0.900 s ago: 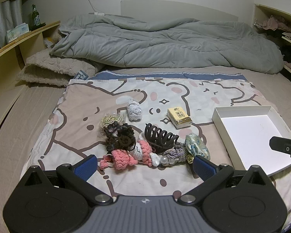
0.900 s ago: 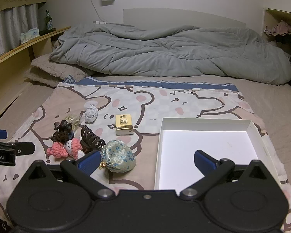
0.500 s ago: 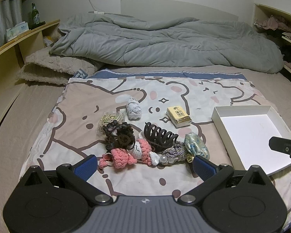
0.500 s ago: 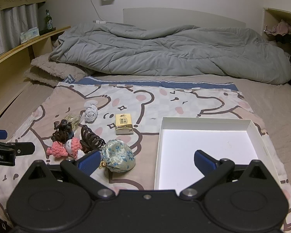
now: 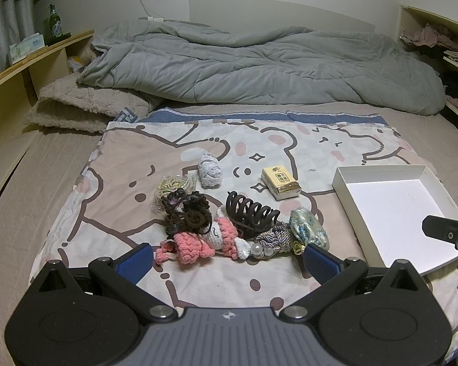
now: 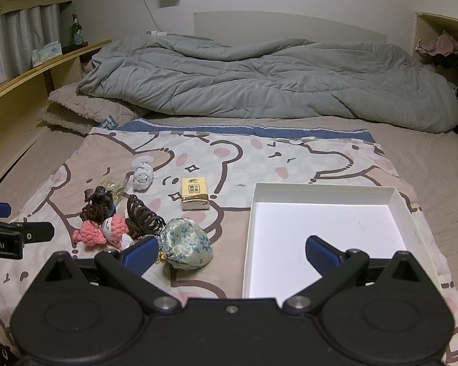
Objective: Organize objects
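Spread over a bed is a soft cartoon-bear sheet in beige, pink and pale grey, on which everything to be sorted is laid. Nearest in the left wrist view, the left claw is held wide open above the sheet, its blue-padded fingers apart and nothing between them. Just beyond it a tangled heap is seen: a knobbly pink and white crocheted doll, a silvery tassel with pearly beads, and a rounded, shiny floral pouch at the heap's right end. Behind the doll a glossy black hair clip with curved teeth stands on edge, and beside it lies a frizzy bundle of dark brown hair ties. Touching that bundle on its far side is a loose coil of thin pale elastic bands. Farther back, apart from the heap, a small grey ball of wound yarn and a boxy yellow tissue packet are set.

In the right wrist view, the right claw is likewise spread fully open and empty, hovering across the near left edge of a shallow, rectangular white cardboard tray, which lies on the sheet to the right of the heap with nothing inside. The pouch is seen just beside the left fingertip.

At the far end a puffy, quilted grey duvet is bunched across the bed, with a fleecy beige blanket folded at its left. On the wooden side shelf a green glass bottle is stood upright.
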